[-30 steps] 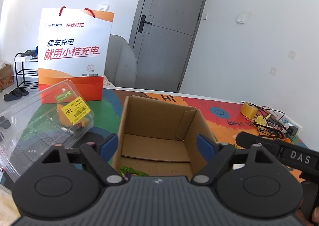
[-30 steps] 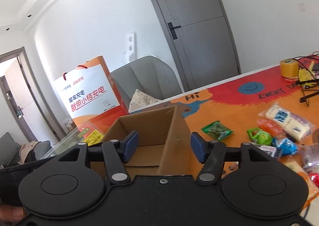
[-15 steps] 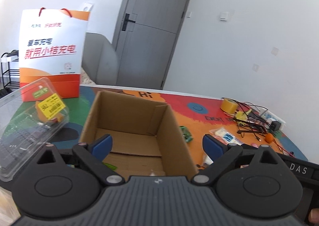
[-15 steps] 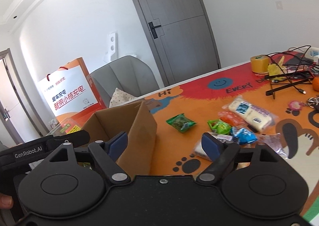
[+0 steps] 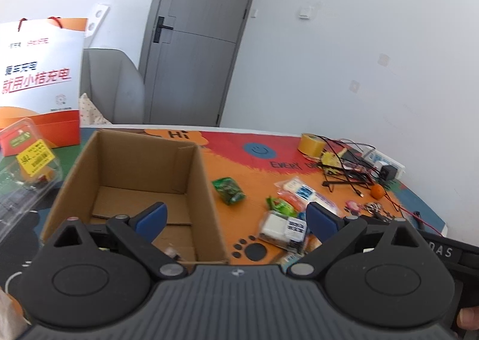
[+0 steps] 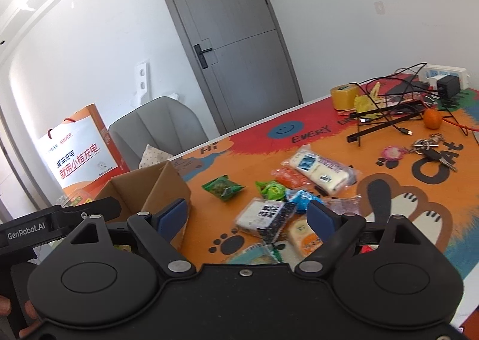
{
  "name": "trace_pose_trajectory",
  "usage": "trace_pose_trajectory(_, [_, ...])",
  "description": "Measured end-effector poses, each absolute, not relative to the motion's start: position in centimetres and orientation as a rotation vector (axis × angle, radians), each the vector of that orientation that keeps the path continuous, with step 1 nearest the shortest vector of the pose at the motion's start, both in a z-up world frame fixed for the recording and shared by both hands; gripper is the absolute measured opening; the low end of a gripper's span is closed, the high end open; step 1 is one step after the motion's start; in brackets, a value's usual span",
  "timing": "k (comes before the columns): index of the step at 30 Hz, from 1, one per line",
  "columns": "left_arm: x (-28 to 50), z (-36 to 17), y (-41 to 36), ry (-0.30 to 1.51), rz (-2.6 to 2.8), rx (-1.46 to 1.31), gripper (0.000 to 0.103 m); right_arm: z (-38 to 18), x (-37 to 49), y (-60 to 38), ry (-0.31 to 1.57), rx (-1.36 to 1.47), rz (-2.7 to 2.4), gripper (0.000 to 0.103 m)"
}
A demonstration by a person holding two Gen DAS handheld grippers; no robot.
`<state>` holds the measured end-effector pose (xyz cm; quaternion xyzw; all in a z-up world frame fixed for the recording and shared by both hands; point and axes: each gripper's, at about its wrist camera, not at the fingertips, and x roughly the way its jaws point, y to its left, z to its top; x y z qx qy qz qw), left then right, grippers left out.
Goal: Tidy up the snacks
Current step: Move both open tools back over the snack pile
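Note:
An open cardboard box (image 5: 134, 166) stands on the colourful table mat, left of a pile of snack packets. My left gripper (image 5: 236, 214) hovers open over the box's right wall, one finger above the box and one above the packets, holding nothing. A green packet (image 5: 229, 190) and a white-and-black packet (image 5: 283, 227) lie just beyond it. My right gripper (image 6: 248, 214) is empty with its jaws opening, low over the white-and-black packet (image 6: 265, 214). Around that lie the green packet (image 6: 223, 187), a long white packet (image 6: 318, 170) and small green, blue and orange ones. The box (image 6: 161, 187) is at its left.
An orange-and-white paper bag (image 5: 39, 85) and a clear plastic clamshell (image 5: 21, 178) stand left of the box. At the far right are a tape roll (image 6: 344, 96), tangled cables, an orange fruit (image 6: 432, 118) and keys (image 6: 428, 148). A grey chair (image 6: 158, 127) stands behind the table.
Both views have swung to the right: the box slid towards the left and the snack pile came into sight. Both pairs of jaws have spread wider.

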<state>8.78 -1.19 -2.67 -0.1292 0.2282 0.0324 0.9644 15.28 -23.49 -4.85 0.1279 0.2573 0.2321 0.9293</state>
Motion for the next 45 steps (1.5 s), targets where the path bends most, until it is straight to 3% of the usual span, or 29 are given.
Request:
trace_pose_trajectory(13, [10.3,-4.0,-5.1,0.5,-0.021,-0.221,0.098,-6.8,16.2,-26.8,0.559,0.301,0.406,0.084])
trace_pose_trajectory(24, [12.8,-6.5,-7.4,0.564,-0.089,-0.173,0.096,-9.9,17.6,-27.3,0.635,0.316,0.41,0.056])
trace_pose_trajectory(45, [17.5,-10.9,-9.2,0.656,-0.102,-0.154,0.095,-12.1,20.2,-29.3,0.632,0.318,0.34,0.054])
